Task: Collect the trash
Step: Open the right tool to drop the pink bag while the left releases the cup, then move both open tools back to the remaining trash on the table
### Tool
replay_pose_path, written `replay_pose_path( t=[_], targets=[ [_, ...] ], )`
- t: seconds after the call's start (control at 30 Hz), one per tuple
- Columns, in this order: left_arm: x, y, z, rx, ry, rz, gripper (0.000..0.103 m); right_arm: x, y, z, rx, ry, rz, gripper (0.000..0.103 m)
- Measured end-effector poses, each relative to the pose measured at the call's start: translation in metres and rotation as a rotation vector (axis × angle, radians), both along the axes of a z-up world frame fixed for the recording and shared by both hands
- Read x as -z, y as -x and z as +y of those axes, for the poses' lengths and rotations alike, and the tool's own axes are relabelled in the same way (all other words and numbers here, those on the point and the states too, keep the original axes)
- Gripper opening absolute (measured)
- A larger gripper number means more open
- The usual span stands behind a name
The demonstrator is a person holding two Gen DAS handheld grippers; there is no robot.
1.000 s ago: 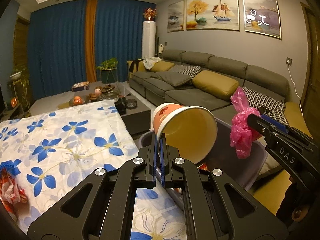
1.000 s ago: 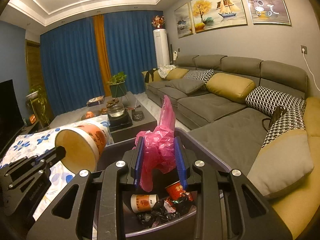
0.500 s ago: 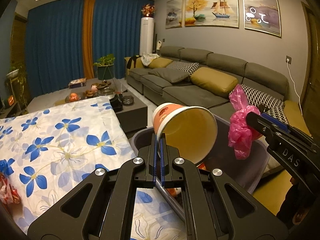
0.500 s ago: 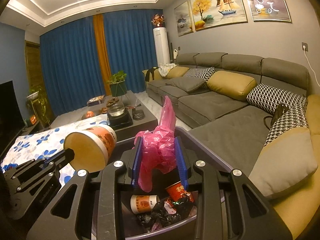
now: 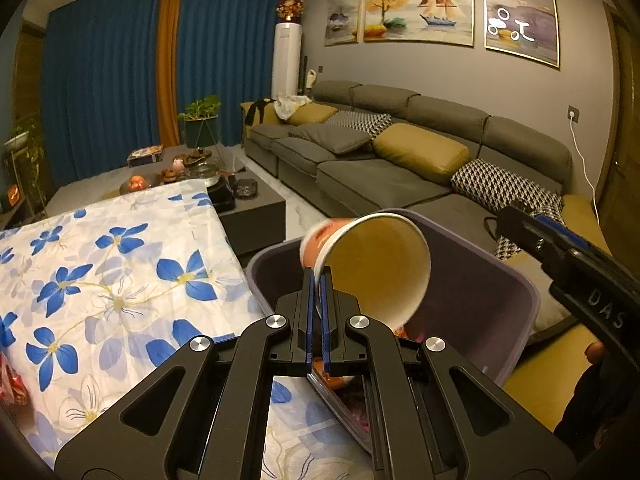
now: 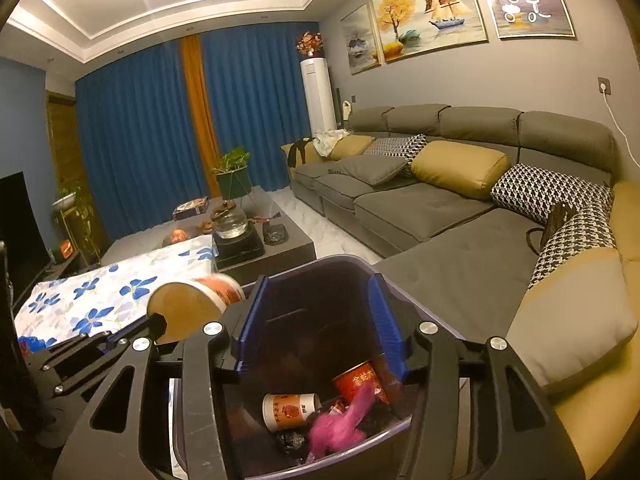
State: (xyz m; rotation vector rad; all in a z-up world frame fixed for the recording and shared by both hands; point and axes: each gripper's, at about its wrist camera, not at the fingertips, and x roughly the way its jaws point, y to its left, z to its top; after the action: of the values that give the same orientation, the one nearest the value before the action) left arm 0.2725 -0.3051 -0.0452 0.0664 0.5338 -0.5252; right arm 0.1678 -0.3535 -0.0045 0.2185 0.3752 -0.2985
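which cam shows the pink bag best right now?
Right wrist view: the pink bag lies in plain sight among the trash in the bin, below the right gripper, whose jaws are opening with nothing between them. The left wrist view shows at most pink scraps behind the paper cup.

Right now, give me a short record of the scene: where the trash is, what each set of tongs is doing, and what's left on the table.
bin: grey trash bin beside the floral tablecloth
in bin: small paper cup, red cup, pink plastic bag
left tongs: shut on the rim of the large paper bowl, held tilted over the bin
right tongs: jaws opening, nothing between them, above the bin
table: a red wrapper at the tablecloth's near left edge
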Motion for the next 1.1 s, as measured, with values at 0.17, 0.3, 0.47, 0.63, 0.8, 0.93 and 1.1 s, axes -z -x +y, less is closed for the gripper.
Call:
replay_pose_path(
  t=[0.17,0.3,0.47,0.63,0.8,0.93,1.1],
  targets=[
    [0.004,0.0,-0.001,0.015,-0.008,0.015,0.012,0.0,0.005,0.0,0.002,-0.002,-0.001,0.057],
    [0.002,0.004,0.007,0.009,0.02,-0.007,0.053,-0.001,0.008,0.002,0.004,0.007,-0.004,0.058],
    [-0.003,0.012,0.022,-0.031,0.038,-0.027,0.076,-0.002,0.014,0.01,0.002,0.026,0.001,0.062],
    [-0.008,0.022,0.047,-0.095,0.05,-0.033,0.089,0.0,0.021,0.025,-0.013,0.055,0.002,0.075],
    [-0.012,0.038,0.079,-0.167,0.032,-0.057,0.093,0.002,0.031,0.045,-0.045,0.076,-0.003,0.084],
    [-0.013,0.052,0.111,-0.222,0.033,-0.07,0.095,0.004,0.034,0.061,-0.069,0.071,-0.003,0.086],
    [-0.011,0.068,0.165,-0.342,0.008,-0.087,0.095,0.005,0.037,0.089,-0.114,0.067,-0.008,0.086]
  ],
)
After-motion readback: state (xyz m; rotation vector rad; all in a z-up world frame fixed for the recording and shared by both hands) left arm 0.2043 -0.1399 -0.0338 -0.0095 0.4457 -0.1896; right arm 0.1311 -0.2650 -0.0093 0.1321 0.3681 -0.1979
